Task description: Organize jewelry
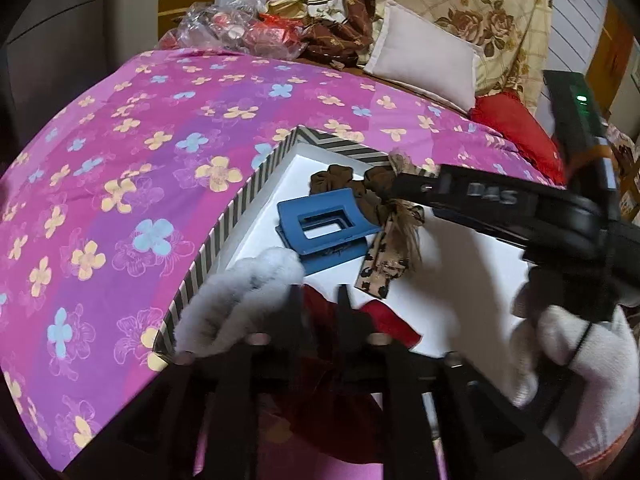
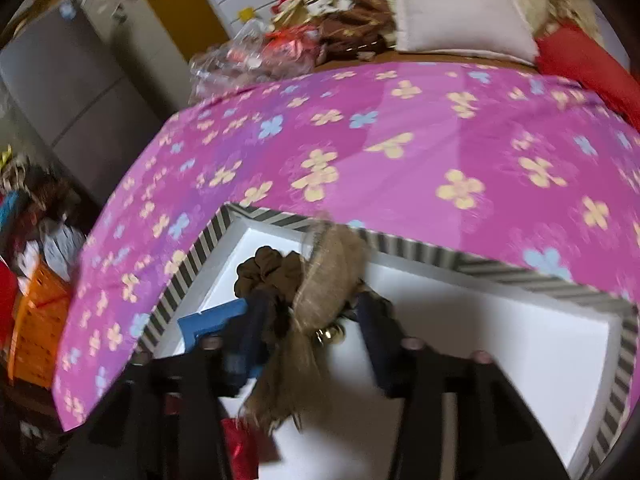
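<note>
A white box with a striped rim (image 1: 224,220) (image 2: 192,264) lies on the pink flowered bedspread. In it are a blue claw clip (image 1: 320,228) (image 2: 212,320), a brown scrunchie (image 1: 344,184) (image 2: 264,276) and a leopard-print bow (image 1: 388,256). My left gripper (image 1: 320,300) is shut on a red fabric piece (image 1: 384,320), with a fluffy white item (image 1: 240,300) beside its left finger. My right gripper (image 2: 312,320) has its fingers apart around a tan burlap bow (image 2: 324,280) with small bells; in the left wrist view it (image 1: 404,188) reaches over the bow.
The pink flowered bedspread (image 1: 120,200) (image 2: 440,140) covers the bed. A white pillow (image 1: 424,56), red cushion (image 1: 516,128) and crumpled plastic bags (image 1: 224,28) lie at the back. An orange crate (image 2: 36,320) and clutter are left of the bed.
</note>
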